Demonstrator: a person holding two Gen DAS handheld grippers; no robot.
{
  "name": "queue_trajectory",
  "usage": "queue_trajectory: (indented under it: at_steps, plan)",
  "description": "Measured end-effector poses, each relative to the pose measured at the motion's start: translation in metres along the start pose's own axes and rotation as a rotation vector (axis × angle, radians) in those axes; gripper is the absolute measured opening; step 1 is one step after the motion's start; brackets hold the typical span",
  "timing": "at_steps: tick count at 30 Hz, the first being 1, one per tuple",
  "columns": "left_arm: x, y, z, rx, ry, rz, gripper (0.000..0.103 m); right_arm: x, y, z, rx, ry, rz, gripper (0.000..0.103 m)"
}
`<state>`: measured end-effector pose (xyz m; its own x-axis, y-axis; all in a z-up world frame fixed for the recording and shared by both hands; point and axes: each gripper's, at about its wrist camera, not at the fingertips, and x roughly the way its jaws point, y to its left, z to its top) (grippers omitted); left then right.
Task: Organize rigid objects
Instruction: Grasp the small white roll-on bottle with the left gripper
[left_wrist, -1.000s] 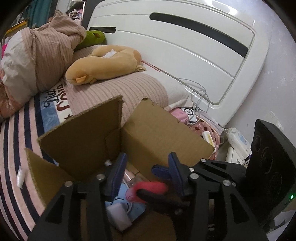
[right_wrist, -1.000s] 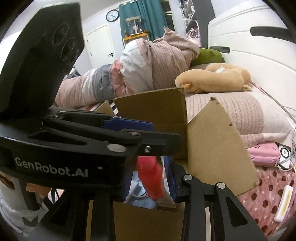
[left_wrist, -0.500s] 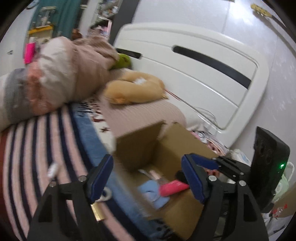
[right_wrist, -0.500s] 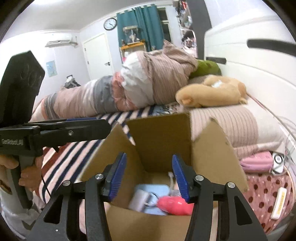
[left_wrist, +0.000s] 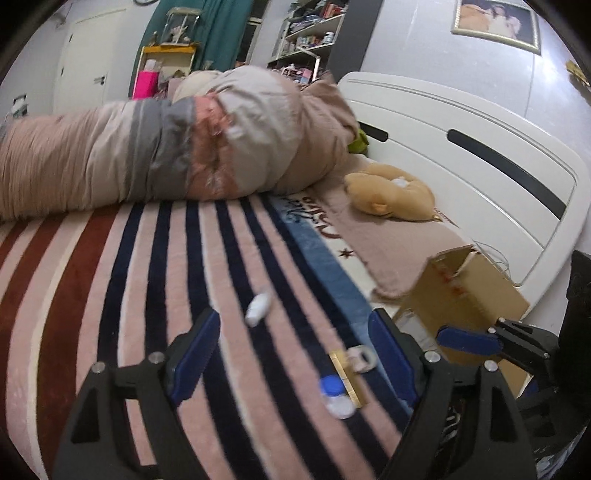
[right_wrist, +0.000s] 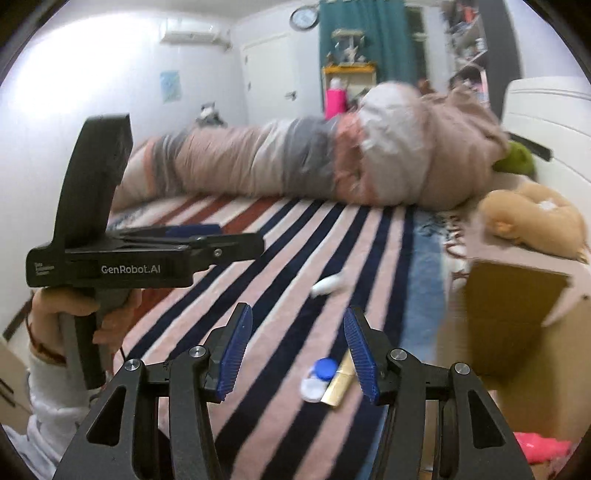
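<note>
Striped bed cover (left_wrist: 155, 266) in pink, navy and dark red fills the foreground; a small white item (left_wrist: 258, 304) lies on a stripe mid-bed; nearer, a blue-and-white lens case (left_wrist: 334, 397) touches a flat gold box (left_wrist: 345, 376); a cardboard box (left_wrist: 465, 291) stands at the right edge; a rolled quilt (left_wrist: 166, 147) sprawls across the far side; a tan plush (left_wrist: 391, 197) rests by the white headboard (left_wrist: 480, 155).

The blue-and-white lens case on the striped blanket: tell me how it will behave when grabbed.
The lens case looks like small hard plastic, so probably stiff and light. Its round caps may slip between the jaws unless gripped across the flat sides. It partly overlaps a gold bar on the soft blanket, so it could tilt or nudge that bar when squeezed.
</note>
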<state>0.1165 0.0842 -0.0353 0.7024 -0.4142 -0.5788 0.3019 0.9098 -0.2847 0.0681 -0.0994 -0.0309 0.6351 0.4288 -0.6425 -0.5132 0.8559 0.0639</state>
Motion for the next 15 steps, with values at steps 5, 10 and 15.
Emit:
queue_trajectory:
  at_steps: [5, 10, 15]
  plan:
    - [0.026, 0.052, -0.021, -0.129, 0.04, -0.015, 0.08, 0.072, 0.003, -0.003, 0.063, 0.108, 0.005, 0.048]
    - [0.036, 0.078, -0.028, -0.168, 0.065, -0.02, 0.08, 0.131, -0.026, -0.002, 0.232, 0.132, 0.028, 0.048]
    - [0.037, 0.088, -0.031, -0.171, 0.072, -0.028, 0.08, 0.186, -0.054, 0.007, 0.358, 0.15, 0.015, 0.051]
